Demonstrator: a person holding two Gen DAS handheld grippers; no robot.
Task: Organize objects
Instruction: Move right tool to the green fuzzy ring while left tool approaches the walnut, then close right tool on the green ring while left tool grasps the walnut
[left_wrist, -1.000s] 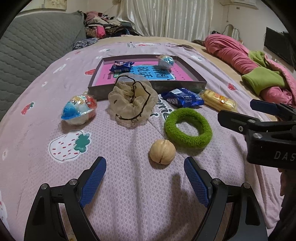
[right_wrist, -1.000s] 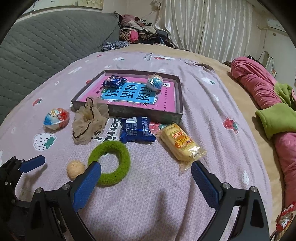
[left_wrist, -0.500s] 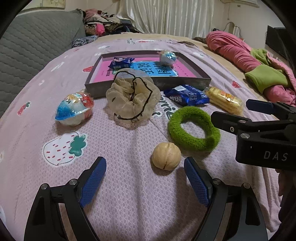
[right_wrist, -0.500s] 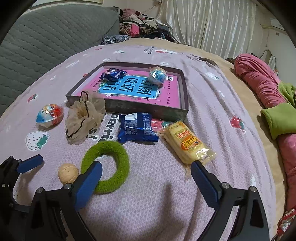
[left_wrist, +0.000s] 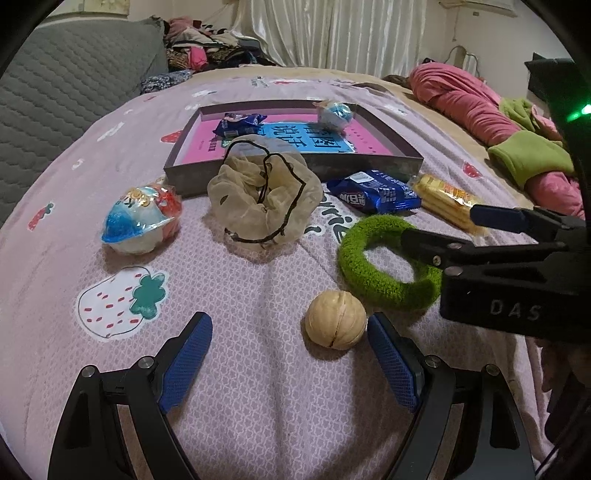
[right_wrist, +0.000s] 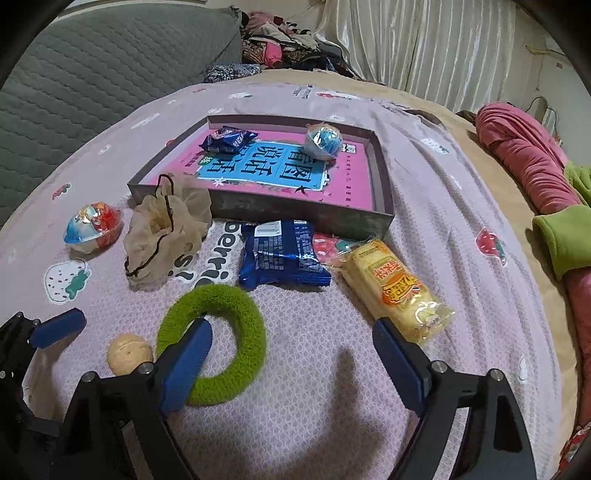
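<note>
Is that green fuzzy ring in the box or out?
Out. The green ring lies on the bedspread, nearer than the box.

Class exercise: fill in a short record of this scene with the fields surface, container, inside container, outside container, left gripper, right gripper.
surface: bedspread
container: shallow box
inside container: blue packet, foil ball
outside container: green ring, walnut, beige scrunchie, blue biscuit pack, yellow snack, wrapped toy
left gripper: open
right gripper: closing, one finger inside the green ring
</note>
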